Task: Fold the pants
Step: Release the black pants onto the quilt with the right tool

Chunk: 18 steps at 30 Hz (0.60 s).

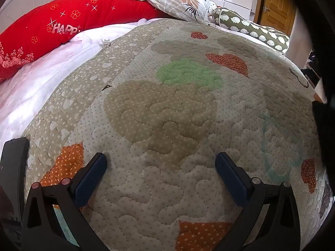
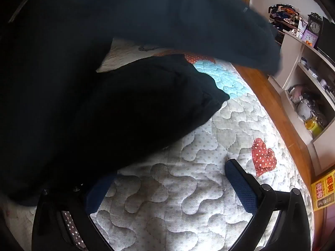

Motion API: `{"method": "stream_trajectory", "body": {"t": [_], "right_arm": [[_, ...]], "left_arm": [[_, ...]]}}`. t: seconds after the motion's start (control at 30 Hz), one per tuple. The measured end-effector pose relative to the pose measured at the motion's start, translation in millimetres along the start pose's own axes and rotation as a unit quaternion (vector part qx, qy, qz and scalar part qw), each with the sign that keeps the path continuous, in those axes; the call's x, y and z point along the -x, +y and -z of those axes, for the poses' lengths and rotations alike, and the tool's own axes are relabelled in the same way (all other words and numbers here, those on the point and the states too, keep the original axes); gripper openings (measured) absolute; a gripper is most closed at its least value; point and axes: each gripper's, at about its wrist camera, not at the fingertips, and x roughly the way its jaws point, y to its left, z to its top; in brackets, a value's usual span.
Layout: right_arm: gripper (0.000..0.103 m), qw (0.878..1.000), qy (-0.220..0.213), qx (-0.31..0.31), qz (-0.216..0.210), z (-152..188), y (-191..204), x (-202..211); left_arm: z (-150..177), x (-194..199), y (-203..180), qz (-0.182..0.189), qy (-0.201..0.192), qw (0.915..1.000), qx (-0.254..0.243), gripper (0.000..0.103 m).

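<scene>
While both grippers hover over the quilt (image 1: 159,113), the left gripper (image 1: 161,167) stands wide open and holds nothing; the right gripper (image 2: 167,179) is also spread and empty; the black pants (image 2: 88,96) lie bunched on the quilt beyond it, draping over its left finger; their folds are lost in darkness.

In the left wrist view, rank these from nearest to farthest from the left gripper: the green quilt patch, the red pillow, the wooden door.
From the left gripper:
1. Green quilt patch, straight ahead on the quilt, mid-bed.
2. Red pillow, at the head of the bed, ahead and left.
3. Wooden door, beyond the bed, far right.
</scene>
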Motion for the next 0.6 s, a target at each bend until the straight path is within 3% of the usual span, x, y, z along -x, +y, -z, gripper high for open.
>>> {"method": "stream_trajectory", "body": {"t": [0.47,0.6], "right_arm": [[0.103,1.000,-0.001,0.000,0.000,-1.5,2.3,-0.9],[0.103,1.000,-0.001,0.000,0.001,-1.1,3.1,-0.3]], "left_arm": [[-0.6,-0.6,-1.8,-0.002,0.000,1.0000,-0.001,0.103],[-4.8,-1.1,-5.3,-0.007,0.028,0.9995,-0.012,0.103]]}}
